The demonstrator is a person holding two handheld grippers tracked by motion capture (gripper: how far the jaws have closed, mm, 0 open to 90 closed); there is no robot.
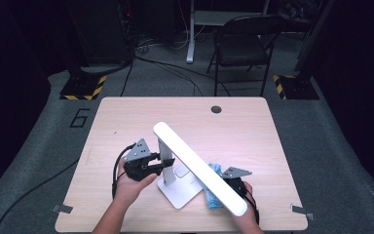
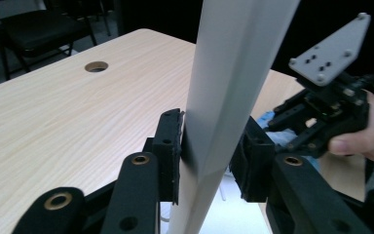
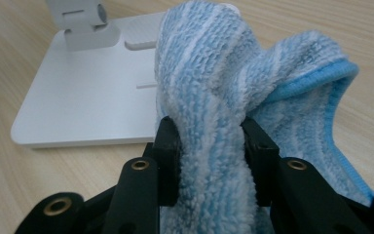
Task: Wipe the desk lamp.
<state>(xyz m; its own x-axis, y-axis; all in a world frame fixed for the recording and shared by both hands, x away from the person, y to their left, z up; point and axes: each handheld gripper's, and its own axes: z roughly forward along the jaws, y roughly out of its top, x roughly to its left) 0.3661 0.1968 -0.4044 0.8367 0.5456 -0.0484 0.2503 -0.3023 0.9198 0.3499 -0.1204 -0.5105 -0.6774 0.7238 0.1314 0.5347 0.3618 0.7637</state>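
A white desk lamp with a long flat bar head (image 1: 199,168) stands near the front edge of the pale wooden table (image 1: 126,122), its thin upright post rising from a flat white rectangular base (image 1: 177,192). The bar head slants from upper left to lower right in the high view, its low end reaching over the person's right hand.

The left gripper (image 1: 163,165), held in the person's left hand (image 1: 129,183), comes in from the left side of the lamp at mid height. In the left gripper view its two black jaws stand on either side of the white upright post (image 2: 214,112); the left jaw pad (image 2: 170,146) presses on the post and the right one sits against its other side, so the jaws are closed around the post with only its width between them.

The right gripper (image 1: 226,183) sits just to the right of the lamp base, partly under the bar head, with its grey three-cornered plate (image 1: 236,172) on top. In the right gripper view its jaws are pinched tight on a bunched fold of the blue-and-white striped terry cloth (image 3: 214,97), which bulges up above the pads and spreads out to the right with a solid blue hem. The cloth hangs over the table right beside the front corner of the white base (image 3: 83,97), and in the high view it shows as a blue patch (image 1: 215,170) between the base and the right gripper

A round cable hole (image 1: 216,109) lies at the far edge of the table, well apart from the lamp
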